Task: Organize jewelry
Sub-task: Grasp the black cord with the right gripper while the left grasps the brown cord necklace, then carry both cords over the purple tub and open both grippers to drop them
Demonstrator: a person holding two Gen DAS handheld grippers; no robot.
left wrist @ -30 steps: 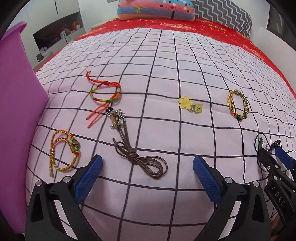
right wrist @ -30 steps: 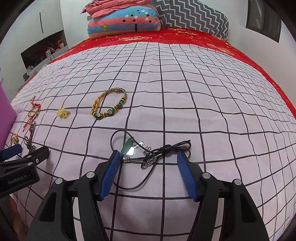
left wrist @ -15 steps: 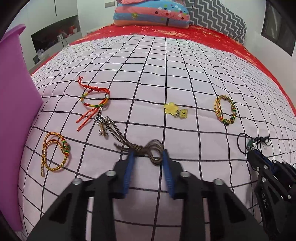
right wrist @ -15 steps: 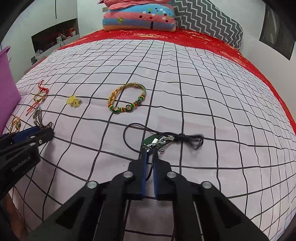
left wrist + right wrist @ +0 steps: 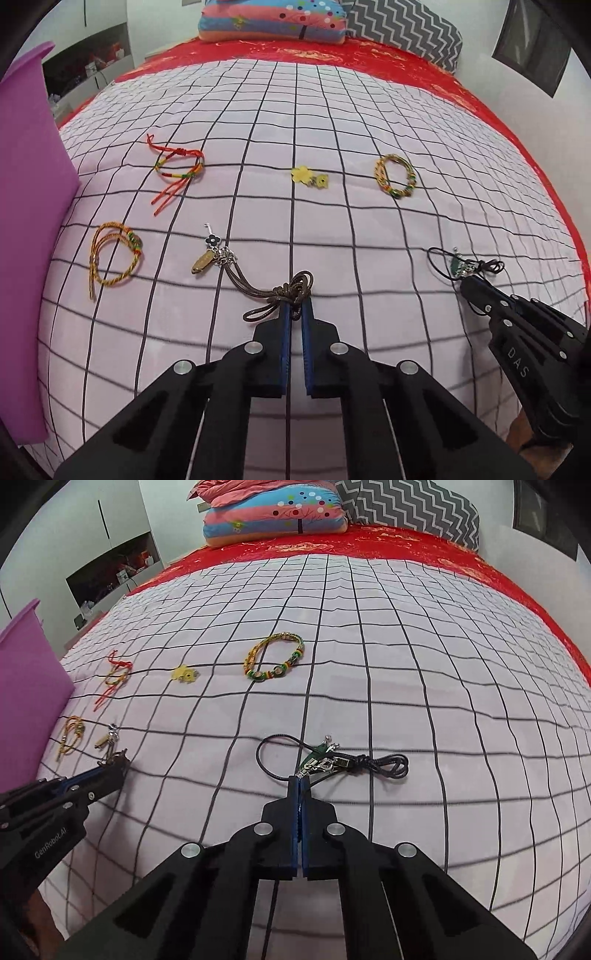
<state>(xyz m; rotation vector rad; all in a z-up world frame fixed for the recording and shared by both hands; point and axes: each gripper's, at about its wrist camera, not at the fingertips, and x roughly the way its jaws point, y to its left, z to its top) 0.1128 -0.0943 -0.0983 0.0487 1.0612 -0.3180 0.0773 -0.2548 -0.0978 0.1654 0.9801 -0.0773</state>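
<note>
Pinching cords — both tools (image 5: 294, 306) (image 5: 300, 781) clamped

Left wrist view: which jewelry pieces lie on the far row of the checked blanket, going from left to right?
red cord bracelet → yellow flower charms → gold beaded bracelet

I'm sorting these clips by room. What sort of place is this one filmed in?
Most likely a bedroom. The jewelry lies on a bed with a checked cover over a red sheet, pillows are stacked at its head, and a wall shelf holds small household items.
</note>
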